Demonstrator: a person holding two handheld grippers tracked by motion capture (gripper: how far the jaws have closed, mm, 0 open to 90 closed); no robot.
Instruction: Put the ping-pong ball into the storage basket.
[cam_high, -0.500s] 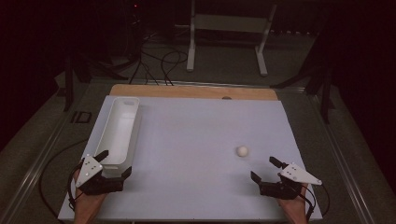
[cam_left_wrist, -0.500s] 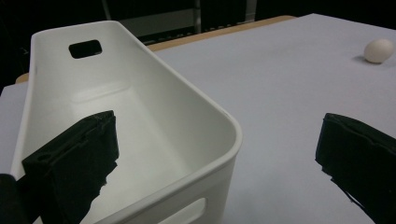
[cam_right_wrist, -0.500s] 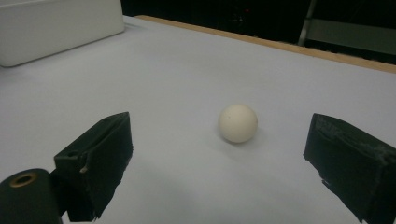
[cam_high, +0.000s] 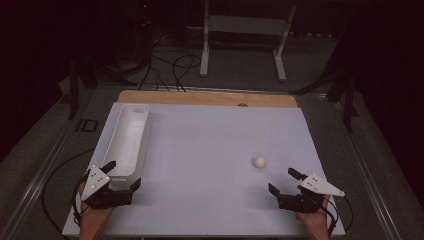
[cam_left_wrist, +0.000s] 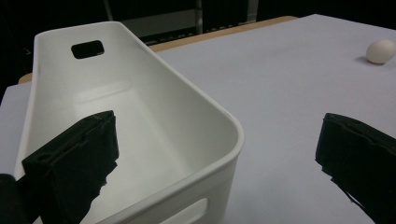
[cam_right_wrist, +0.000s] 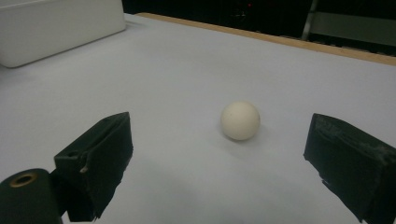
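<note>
Two things matter on the white worktop: a long white bin at the left of the high view, and a small white ball right of centre, well apart from it. Judging by the layout, the step in hand is picking up the ball, probably for the bin. To do it well, slide the right tongs up the frame until the ball sits squarely between the pads, then close gently, since a round thing rolls off at a nudge. Both hands rest low at the bottom edge. Right tongs gape wide, empty, aimed at the ball. Left tongs also stand wide, straddling the bin's near corner.
</note>
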